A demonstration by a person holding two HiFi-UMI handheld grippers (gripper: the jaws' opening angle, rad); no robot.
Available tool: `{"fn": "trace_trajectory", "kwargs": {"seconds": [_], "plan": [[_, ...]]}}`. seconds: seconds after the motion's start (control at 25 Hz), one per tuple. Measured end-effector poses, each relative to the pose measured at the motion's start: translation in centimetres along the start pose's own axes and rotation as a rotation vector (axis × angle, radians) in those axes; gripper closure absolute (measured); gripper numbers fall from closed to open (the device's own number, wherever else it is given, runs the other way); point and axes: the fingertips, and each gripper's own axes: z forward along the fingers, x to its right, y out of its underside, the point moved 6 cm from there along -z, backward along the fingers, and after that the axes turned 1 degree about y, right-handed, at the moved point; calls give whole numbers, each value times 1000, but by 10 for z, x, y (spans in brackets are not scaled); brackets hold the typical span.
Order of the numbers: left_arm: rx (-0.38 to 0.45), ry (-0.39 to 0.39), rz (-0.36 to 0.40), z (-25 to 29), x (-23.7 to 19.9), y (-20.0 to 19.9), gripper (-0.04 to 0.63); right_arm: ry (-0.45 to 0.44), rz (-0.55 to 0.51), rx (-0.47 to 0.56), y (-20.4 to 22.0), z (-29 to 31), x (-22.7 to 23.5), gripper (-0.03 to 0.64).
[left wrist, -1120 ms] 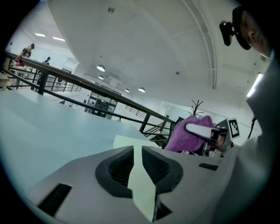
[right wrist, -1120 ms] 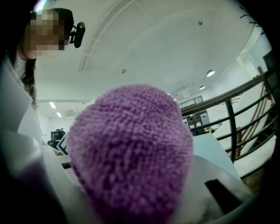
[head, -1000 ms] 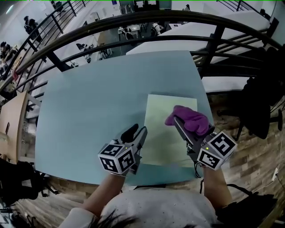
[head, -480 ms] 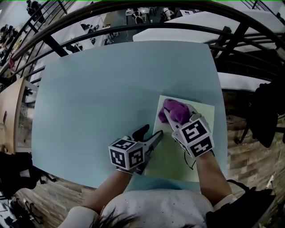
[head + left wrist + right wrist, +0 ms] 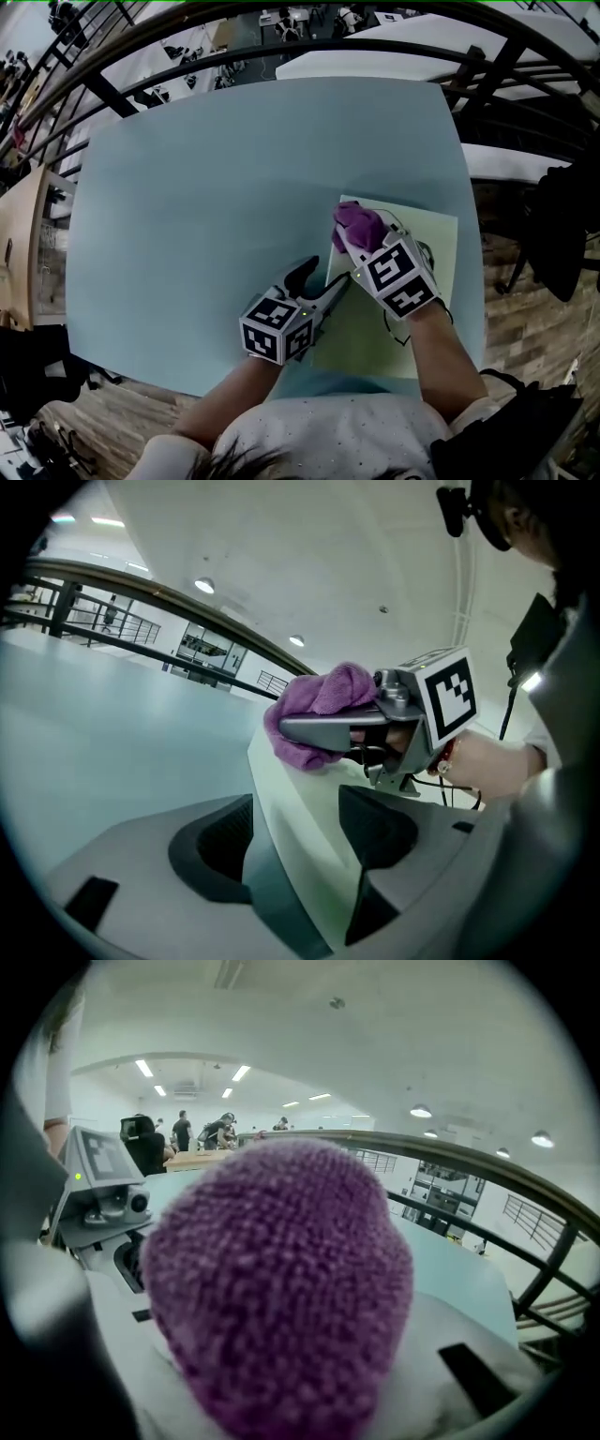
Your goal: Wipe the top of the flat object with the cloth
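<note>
A pale green flat board [image 5: 417, 300] lies on the right part of the light blue table [image 5: 206, 187]. A bunched purple cloth [image 5: 356, 226] rests on the board's far left corner, with my right gripper [image 5: 354, 247] shut on it; the cloth [image 5: 281, 1279] fills the right gripper view and hides the fingers. My left gripper [image 5: 325, 278] stands open at the board's left edge. Its jaws have just been opening, and the board's edge [image 5: 281, 799] runs between them, unpressed. The left gripper view shows the cloth [image 5: 314, 705] ahead on the board.
A black railing [image 5: 281, 47] curves beyond the table's far edge. Wooden floor [image 5: 525, 319] lies to the right, with a dark bulky thing [image 5: 562, 234] on it. The table's near edge [image 5: 187, 380] is close to the person's body. People stand far off [image 5: 202, 1129].
The right gripper has carried the cloth left and down onto the board's far left corner. The left gripper has come to the board's left edge and its jaws have spread wider.
</note>
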Motion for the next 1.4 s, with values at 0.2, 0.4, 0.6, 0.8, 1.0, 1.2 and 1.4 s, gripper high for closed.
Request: {"fn": "trace_trajectory", "kwargs": {"seconds": [0.2,0.4,0.6,0.8,1.0,1.2,1.4], "plan": [[32,-28,44,-2,4,5,316,90,97,-39,15,-11,17,581],[15,-19,34,-1,7,4,316,229,139,-84,39,-41,39,580],[14,-20,34,-4,9,4,316,344,183,-130,64,-74,58,580],[12,-16,31,-5,10,2,316,433,237,-147,87,-105,74,580],[-5,5,11,-5,8,1,316,493,294,-165,106,-127,86,580],[-33,32,-18,-2,6,-2,316,540,341,-156,117,-141,95,580],[-66,51,-44,0,4,-3,316,556,352,-201,108,-141,97,580]]}}
